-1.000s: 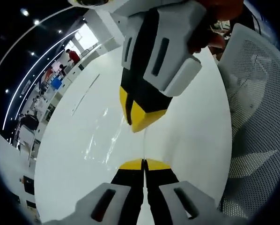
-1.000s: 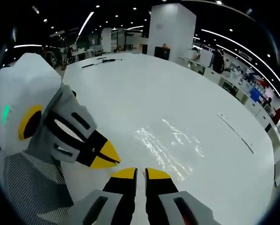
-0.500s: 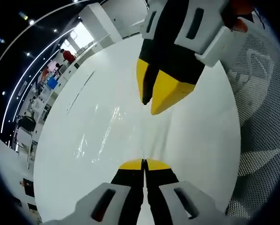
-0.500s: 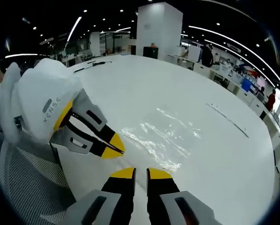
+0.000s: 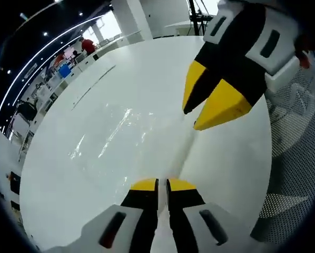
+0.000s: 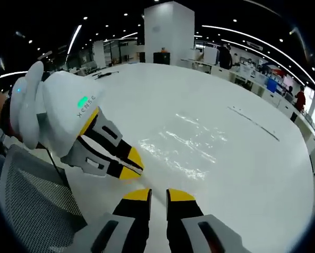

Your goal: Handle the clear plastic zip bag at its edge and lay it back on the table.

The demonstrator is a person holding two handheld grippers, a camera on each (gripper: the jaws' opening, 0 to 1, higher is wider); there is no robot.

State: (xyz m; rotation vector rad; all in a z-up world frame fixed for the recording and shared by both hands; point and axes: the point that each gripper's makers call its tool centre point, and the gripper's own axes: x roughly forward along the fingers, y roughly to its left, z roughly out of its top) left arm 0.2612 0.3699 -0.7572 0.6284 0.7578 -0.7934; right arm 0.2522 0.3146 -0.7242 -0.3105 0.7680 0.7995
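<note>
While the clear, crinkled plastic zip bag (image 5: 120, 137) is lying flat on the broad white bench (image 5: 231, 163), the left gripper (image 5: 162, 183) is pinching its near edge and the right gripper (image 6: 158, 193), jaws slightly spread, is hovering just beside; letting go looks next.

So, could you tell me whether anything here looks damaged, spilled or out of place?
Nothing stands out. The clear bag lies wrinkled but flat on the white table, with no visible tear or spill. The left gripper pinches its near edge; the right gripper is slightly open.
</note>
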